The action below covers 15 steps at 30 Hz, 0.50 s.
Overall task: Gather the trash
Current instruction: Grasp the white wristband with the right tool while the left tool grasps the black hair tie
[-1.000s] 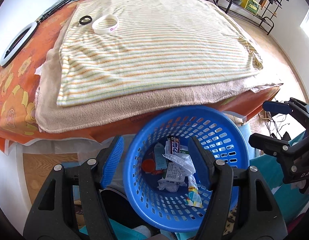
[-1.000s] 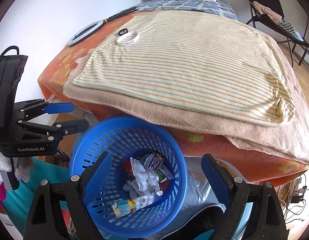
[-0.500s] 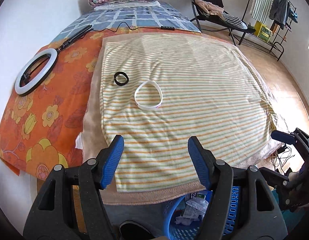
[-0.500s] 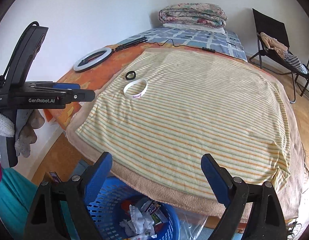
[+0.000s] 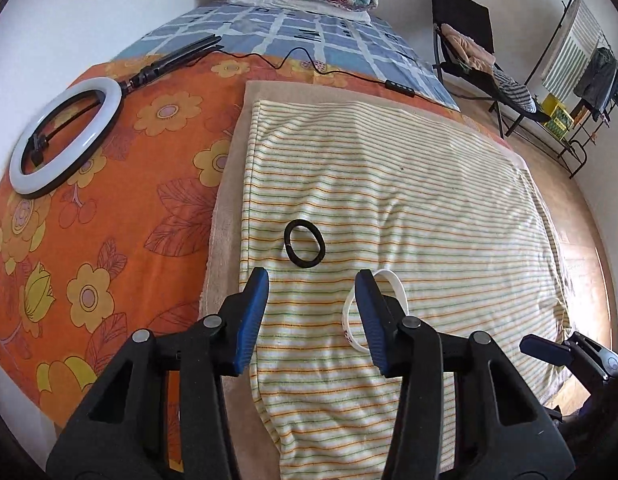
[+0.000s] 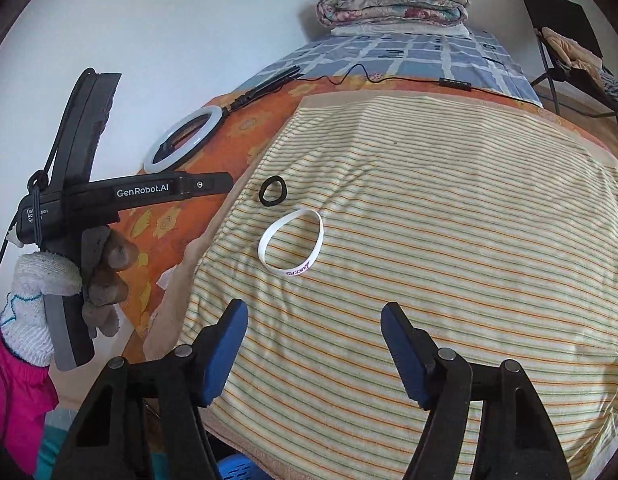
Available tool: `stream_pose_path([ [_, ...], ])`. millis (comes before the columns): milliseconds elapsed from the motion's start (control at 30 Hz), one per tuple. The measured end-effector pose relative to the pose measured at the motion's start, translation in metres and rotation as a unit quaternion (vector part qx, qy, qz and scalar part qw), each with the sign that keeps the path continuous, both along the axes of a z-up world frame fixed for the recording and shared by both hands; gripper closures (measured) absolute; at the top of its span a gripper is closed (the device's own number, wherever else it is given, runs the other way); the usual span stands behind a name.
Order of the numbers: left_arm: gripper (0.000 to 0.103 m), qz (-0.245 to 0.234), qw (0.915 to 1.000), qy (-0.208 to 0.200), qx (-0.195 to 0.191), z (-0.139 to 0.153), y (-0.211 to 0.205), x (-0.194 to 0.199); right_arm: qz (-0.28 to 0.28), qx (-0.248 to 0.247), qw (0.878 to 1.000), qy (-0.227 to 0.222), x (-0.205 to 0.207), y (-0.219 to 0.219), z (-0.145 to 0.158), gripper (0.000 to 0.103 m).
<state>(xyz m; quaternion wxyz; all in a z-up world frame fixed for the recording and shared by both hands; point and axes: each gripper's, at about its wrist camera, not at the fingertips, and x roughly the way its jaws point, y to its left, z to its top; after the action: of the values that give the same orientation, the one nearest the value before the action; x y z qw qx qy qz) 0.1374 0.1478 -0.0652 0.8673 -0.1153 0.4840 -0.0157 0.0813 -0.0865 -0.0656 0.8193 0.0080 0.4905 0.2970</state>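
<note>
A cream towel [image 5: 389, 208] striped orange and green lies on the bed, with an orange, yellow-flowered sheet [image 5: 109, 208] beside it. On the towel sit a black ring [image 6: 272, 191] and a white wristband [image 6: 291, 243] with purple lettering. Beyond the towel is a blue-and-white checked cover [image 5: 309, 34].

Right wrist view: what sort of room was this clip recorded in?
Most likely a bedroom in a home. A bed covered by a striped towel over an orange floral sheet fills the view, a folded quilt is stacked at its far end, and a ring light lies on the sheet.
</note>
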Motion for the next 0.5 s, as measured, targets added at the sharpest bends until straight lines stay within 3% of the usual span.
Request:
stream_pose_path([
  [67, 0.072, 0.007, 0.9998, 0.010, -0.019, -0.009, 0.006, 0.012, -0.001, 0.007, 1.000, 0.014, 0.011, 0.006, -0.008, 0.041],
  [200, 0.072, 0.009, 0.9993, 0.021, -0.029, -0.022, 0.011, 0.031, -0.001, 0.009, 0.999, 0.035, 0.030, 0.017, -0.024, 0.052],
  [400, 0.073, 0.008, 0.9991, 0.038, -0.015, -0.042, 0.008, 0.051, -0.009, 0.021, 0.998, 0.066, 0.048, 0.024, -0.044, 0.060],
  [467, 0.085, 0.008, 0.9990, 0.044, -0.006, -0.047, 0.007, 0.056, -0.010, 0.023, 0.997, 0.072, 0.054, 0.028, -0.048, 0.062],
  [500, 0.085, 0.007, 0.9990, 0.044, -0.003, -0.049, 0.007, 0.058, -0.012, 0.024, 0.997, 0.074, 0.055, 0.029, -0.049, 0.062],
])
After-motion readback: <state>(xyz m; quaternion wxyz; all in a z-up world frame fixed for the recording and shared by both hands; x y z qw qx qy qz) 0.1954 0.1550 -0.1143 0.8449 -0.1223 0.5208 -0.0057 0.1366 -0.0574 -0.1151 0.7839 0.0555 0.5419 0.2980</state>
